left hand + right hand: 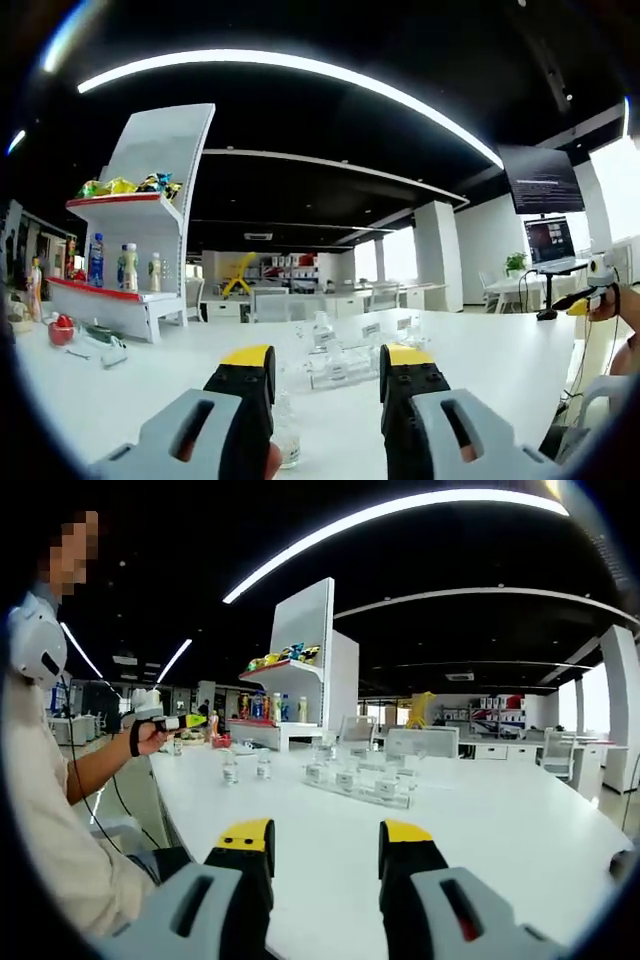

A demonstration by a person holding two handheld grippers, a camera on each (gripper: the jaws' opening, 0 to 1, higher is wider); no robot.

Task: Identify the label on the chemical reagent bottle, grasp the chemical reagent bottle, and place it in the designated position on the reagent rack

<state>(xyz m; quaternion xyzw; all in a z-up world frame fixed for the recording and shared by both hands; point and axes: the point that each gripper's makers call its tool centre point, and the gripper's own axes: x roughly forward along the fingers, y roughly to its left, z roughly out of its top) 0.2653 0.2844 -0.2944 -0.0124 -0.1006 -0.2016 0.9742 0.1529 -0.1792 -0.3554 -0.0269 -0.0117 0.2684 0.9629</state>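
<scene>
Left gripper view: the left gripper [326,372] hovers over a white table [480,370], jaws apart and empty, facing a clear rack [345,365] of small bottles [322,328]. In the right gripper view, the right gripper [325,845] is likewise spread and empty, the rack [360,785] well beyond it, two loose bottles [230,770] to its left near a white shelf [300,695].

Glossy white table [480,830], clear glass-like bottles [231,771], transparent plastic-looking rack [340,372], matt black-and-yellow fingers [245,855]
</scene>
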